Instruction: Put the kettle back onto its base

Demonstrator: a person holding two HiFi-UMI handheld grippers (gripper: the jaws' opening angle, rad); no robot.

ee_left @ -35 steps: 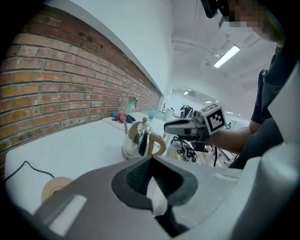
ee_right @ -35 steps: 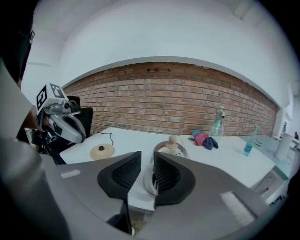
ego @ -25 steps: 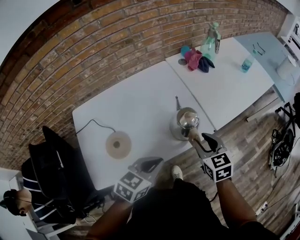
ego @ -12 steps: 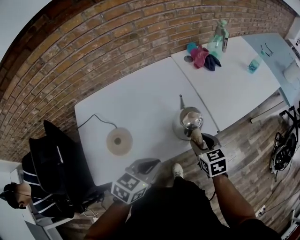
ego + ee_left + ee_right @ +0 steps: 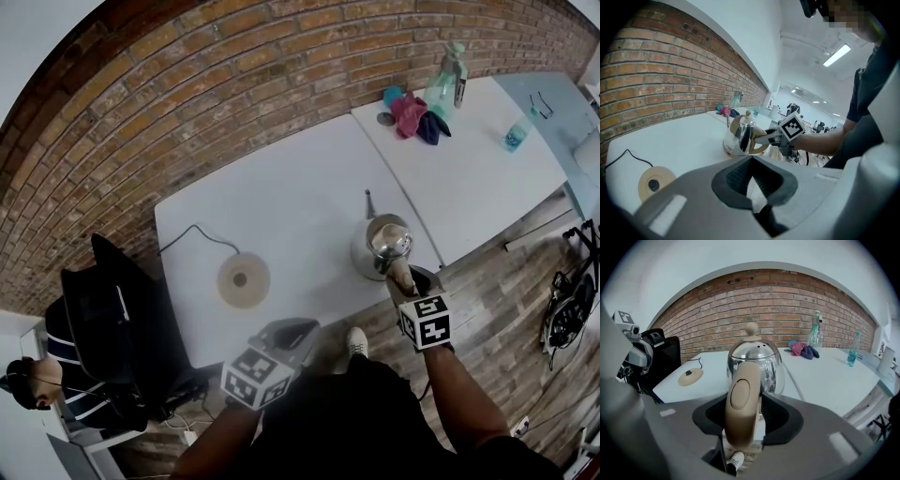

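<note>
Clamping the beige handle of the shiny steel kettle with the right claw, shut firmly on it. Found at the near right edge of the white tabletop, spout toward the red brick wall. Lay well apart from the round beige base with its black cord, off to the left. Held the left claw spread open and empty, off the tabletop's near edge.

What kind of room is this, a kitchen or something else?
Probably an office or lab workspace rather than a kitchen: plain white tables pushed against a brick wall, and ceiling strip lights over an open-plan room beyond.
</note>
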